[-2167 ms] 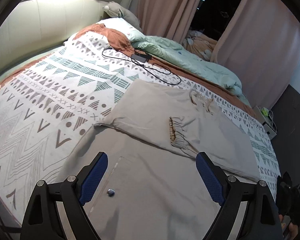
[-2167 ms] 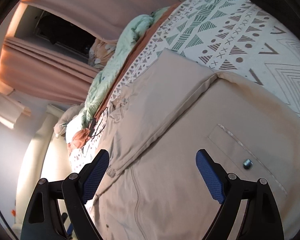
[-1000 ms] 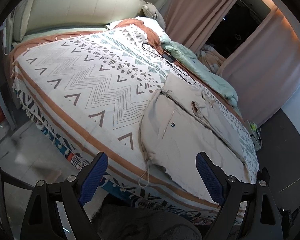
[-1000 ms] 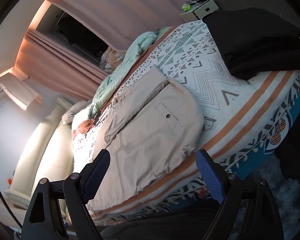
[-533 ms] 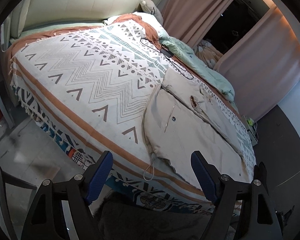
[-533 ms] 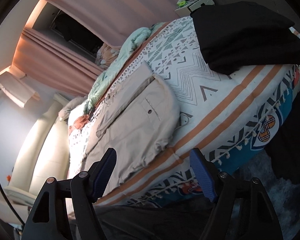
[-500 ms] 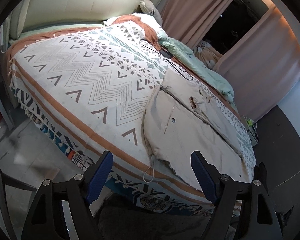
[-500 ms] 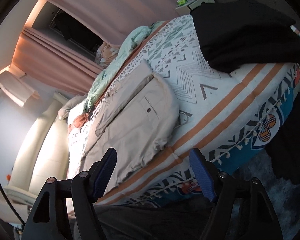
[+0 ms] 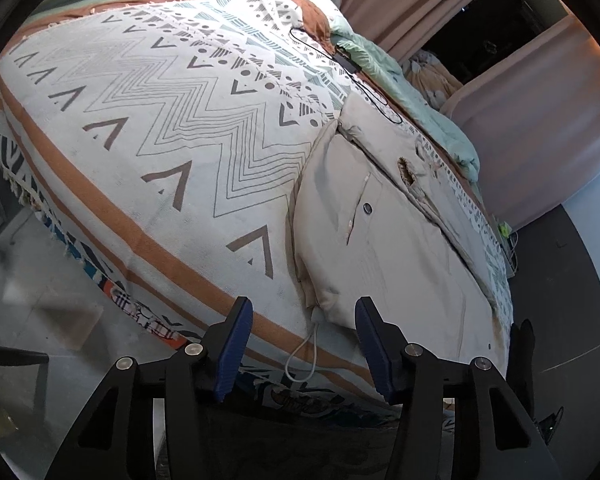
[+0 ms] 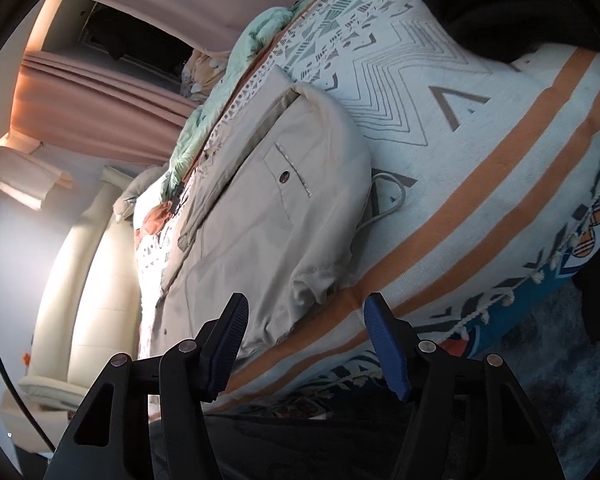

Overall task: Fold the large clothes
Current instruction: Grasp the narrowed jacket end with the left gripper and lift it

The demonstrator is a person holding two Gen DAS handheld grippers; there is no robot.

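Note:
A large beige jacket (image 9: pixel 384 236) lies flat on the patterned bedspread (image 9: pixel 172 128), sleeves folded across it, its hem near the bed's front edge. A white drawcord (image 9: pixel 304 354) hangs from the hem corner. My left gripper (image 9: pixel 300 344) is open and empty, just in front of that hem corner. In the right wrist view the jacket (image 10: pixel 260 216) shows with its other hem corner bunched; my right gripper (image 10: pixel 304 340) is open and empty, just short of that corner. Its drawcord (image 10: pixel 388 204) lies on the bedspread.
A black cable and charger (image 9: pixel 346 58) lie on the bed beyond the jacket. A mint quilt (image 9: pixel 412 96) is bunched along the far side by pink curtains (image 9: pixel 512 116). A black garment (image 10: pixel 500 8) lies on the bed corner. The bed edge with its fringe (image 10: pixel 512 296) drops to the floor.
Both grippers pulled back from over the jacket to the foot of the bed, then moved in toward the hem corners. Both jaws have narrowed but stay open.

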